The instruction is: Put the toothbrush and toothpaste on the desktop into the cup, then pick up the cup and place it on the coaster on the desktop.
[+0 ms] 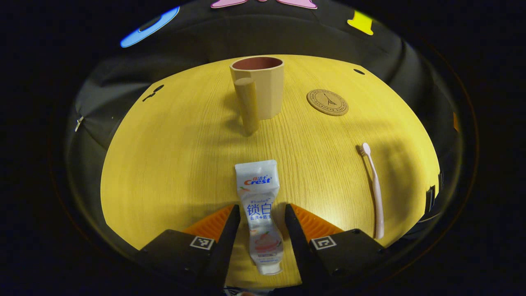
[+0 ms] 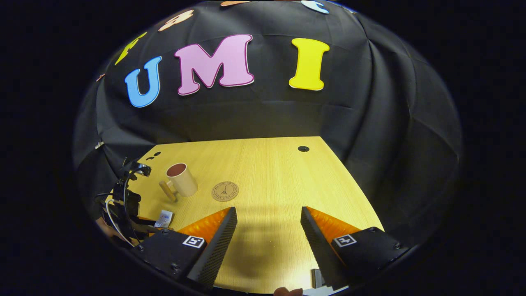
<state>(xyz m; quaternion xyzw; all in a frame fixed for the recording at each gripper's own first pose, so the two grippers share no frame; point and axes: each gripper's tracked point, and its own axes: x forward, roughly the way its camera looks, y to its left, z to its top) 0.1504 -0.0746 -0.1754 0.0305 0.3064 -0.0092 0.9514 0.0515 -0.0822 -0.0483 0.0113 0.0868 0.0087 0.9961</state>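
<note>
The white toothpaste tube [image 1: 261,205] lies flat on the wooden desktop [image 1: 164,164], cap end toward me. My left gripper [image 1: 261,209] is open, one finger on each side of the tube with small gaps showing. Beyond it stands the tan cup [image 1: 263,88], upright and empty, its handle [image 1: 246,107] facing me. To the cup's right lies the round cork coaster [image 1: 327,102]. A pink toothbrush [image 1: 374,189] rests at the right, bristles away from me. My right gripper [image 2: 268,213] hovers open above the desktop [image 2: 279,172], nothing between its fingers. The right gripper view takes in the cup [image 2: 183,179], coaster [image 2: 225,191] and tube [image 2: 164,218].
The black cloth wall closes off the desktop's far and side edges. Small dark holes [image 1: 358,71] sit near the far corners. In the right gripper view, the left gripper's body with cables [image 2: 127,205] is at the desktop's left edge.
</note>
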